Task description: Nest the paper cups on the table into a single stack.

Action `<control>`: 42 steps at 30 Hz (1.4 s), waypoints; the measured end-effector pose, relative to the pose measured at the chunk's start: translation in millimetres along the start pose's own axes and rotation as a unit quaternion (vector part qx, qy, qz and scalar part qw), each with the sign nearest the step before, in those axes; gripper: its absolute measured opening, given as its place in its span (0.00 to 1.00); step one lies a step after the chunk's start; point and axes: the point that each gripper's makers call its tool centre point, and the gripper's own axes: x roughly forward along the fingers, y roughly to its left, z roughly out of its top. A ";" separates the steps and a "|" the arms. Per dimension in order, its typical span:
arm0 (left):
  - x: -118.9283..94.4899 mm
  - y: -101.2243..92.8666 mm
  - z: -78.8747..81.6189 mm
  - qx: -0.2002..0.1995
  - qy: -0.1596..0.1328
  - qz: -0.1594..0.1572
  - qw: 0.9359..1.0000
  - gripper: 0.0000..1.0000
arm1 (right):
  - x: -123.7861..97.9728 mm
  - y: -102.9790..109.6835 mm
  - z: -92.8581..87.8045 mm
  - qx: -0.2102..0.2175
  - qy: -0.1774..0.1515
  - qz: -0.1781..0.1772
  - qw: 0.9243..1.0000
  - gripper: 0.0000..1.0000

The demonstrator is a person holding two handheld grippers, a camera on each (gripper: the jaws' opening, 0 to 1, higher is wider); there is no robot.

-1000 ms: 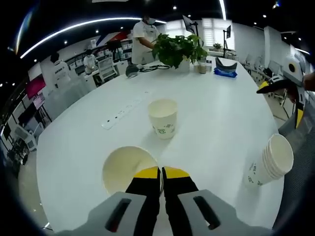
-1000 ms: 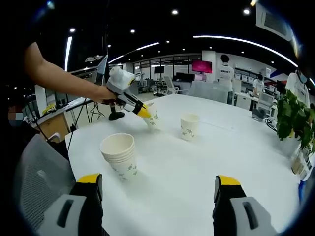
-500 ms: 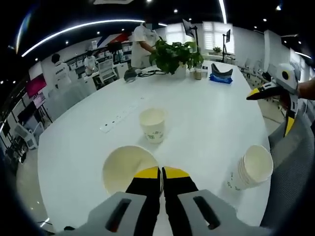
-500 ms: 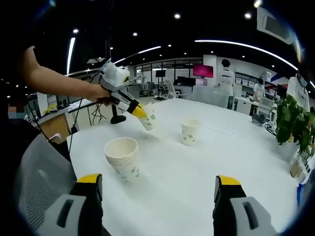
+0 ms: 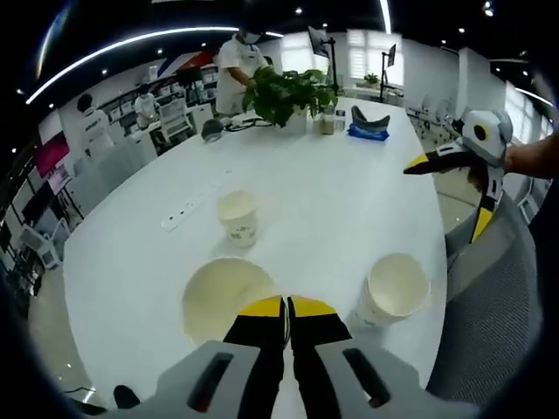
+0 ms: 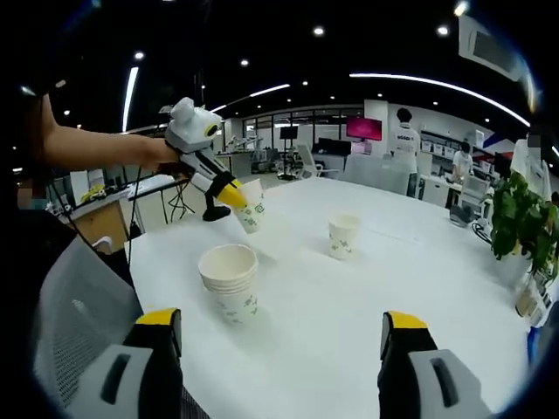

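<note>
My left gripper (image 5: 286, 305) is shut on the rim of a white paper cup (image 5: 224, 295), held up in the air above the white table (image 5: 332, 192). From the right gripper view the same left gripper (image 6: 229, 195) carries that cup (image 6: 249, 205) tilted, up and to the left of a stack of nested cups (image 6: 230, 281). The stack (image 5: 391, 291) stands near the table's edge. A single cup (image 5: 238, 216) stands upright farther in, seen also as the lone cup (image 6: 343, 236). My right gripper (image 6: 279, 332) is open with nothing between its jaws, and it shows as the right gripper (image 5: 450, 188) beyond the table edge.
A potted plant (image 5: 284, 92), a blue pack (image 5: 369, 132) and a power strip (image 5: 188, 208) lie on the far part of the table. A grey mesh chair (image 5: 493, 323) stands at the table's near edge. People stand at desks in the background.
The left gripper has carried its cup higher and toward the stack; the stack now lies closer in the left gripper view. The right gripper stays open and has barely shifted.
</note>
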 end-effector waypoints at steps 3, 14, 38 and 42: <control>-5.3 -7.6 4.5 0.007 0.000 -0.007 1.000 0.00 | -3.1 1.8 -0.3 -0.001 -0.001 0.000 1.000 0.96; -26.2 -38.8 25.8 0.038 -0.003 -0.035 0.999 0.00 | -12.4 5.8 -4.0 -0.005 0.001 -0.004 1.000 0.97; -40.2 -110.7 44.4 0.094 0.009 -0.104 0.990 0.00 | -15.4 12.4 -4.3 -0.009 0.007 -0.007 1.000 0.96; -36.1 -119.1 40.4 0.104 0.018 -0.116 0.988 0.00 | -14.9 9.8 -5.9 -0.008 0.008 -0.008 1.000 0.96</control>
